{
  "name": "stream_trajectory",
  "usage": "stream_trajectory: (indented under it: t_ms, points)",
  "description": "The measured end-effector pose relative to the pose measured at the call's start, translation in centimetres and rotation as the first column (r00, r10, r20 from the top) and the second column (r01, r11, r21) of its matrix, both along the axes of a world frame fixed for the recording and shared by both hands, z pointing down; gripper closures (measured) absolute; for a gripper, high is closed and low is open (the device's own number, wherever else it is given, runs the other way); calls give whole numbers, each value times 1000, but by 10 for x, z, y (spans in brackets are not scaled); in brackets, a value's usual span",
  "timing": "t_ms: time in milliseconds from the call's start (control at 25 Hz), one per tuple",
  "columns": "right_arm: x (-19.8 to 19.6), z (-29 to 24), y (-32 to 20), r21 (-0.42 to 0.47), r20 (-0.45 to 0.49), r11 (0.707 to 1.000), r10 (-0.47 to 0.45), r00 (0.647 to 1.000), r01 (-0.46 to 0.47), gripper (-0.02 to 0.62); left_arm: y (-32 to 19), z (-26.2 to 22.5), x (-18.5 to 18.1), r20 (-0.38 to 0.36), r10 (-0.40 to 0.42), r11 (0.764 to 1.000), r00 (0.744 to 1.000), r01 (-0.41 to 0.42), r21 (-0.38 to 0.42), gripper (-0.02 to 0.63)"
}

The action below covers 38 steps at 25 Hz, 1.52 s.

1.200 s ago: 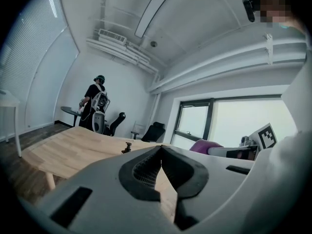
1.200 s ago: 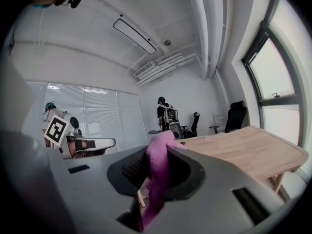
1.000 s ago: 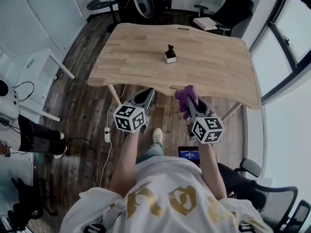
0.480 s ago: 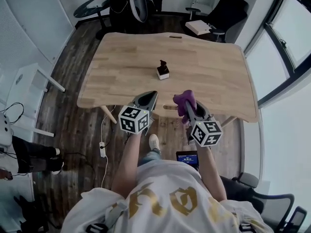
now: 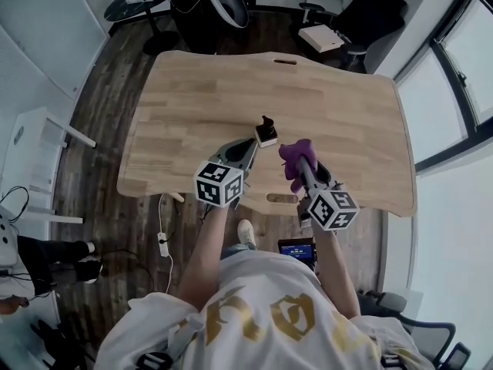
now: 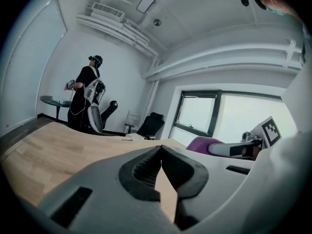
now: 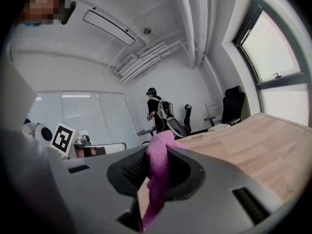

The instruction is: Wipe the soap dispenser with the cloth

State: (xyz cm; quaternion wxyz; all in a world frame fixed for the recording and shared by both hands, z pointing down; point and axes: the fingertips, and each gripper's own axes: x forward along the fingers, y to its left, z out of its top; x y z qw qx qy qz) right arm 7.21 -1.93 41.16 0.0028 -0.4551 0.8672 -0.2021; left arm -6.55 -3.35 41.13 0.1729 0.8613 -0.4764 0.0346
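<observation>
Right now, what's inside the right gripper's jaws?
The purple cloth, pinched by the right gripper. The jaw pads cover the pinched part of it; nothing else shows in there.

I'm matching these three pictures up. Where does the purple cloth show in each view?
Head view: the purple cloth is just right of centre, bunched at the right gripper's tip.
Left gripper view: low at the right, beyond the jaws.
Right gripper view: bottom centre, clamped between the jaws.
Shared landmark: the light wooden table.
</observation>
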Motion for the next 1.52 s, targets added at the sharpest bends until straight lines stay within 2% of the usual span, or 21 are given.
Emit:
stream_trajectory:
  t_ms: [280, 640, 800, 1040, 1280, 1520]
  points:
    - [-20, 10, -53, -19, -15, 1000, 19, 1000, -19, 534, -59, 16, -20, -19, 25, 999, 1000, -25, -31, 597]
    - [-20, 13, -78, -18, -26, 997, 73, 997, -73, 534, -93, 21, -25, -51, 67, 997, 996, -68, -26, 597]
    - [-16, 14, -80, -23, -20, 995, 94, 995, -95, 534, -97, 18, -27, -33, 69, 997, 997, -69, -19, 597]
    - [-21, 11, -86, -9, -21, 996, 84, 996, -84, 534, -101, 1, -39, 50, 5, 998, 999, -8, 69, 597]
    - [-29, 10, -96, 2, -25, 998, 60, 998, -60, 534, -110, 3, -46, 58, -19, 997, 998, 15, 75, 597]
    - [-24, 11, -110, 0, -2, 998, 61, 998, -61, 534, -121, 3, -34, 71, 15, 997, 997, -21, 75, 597]
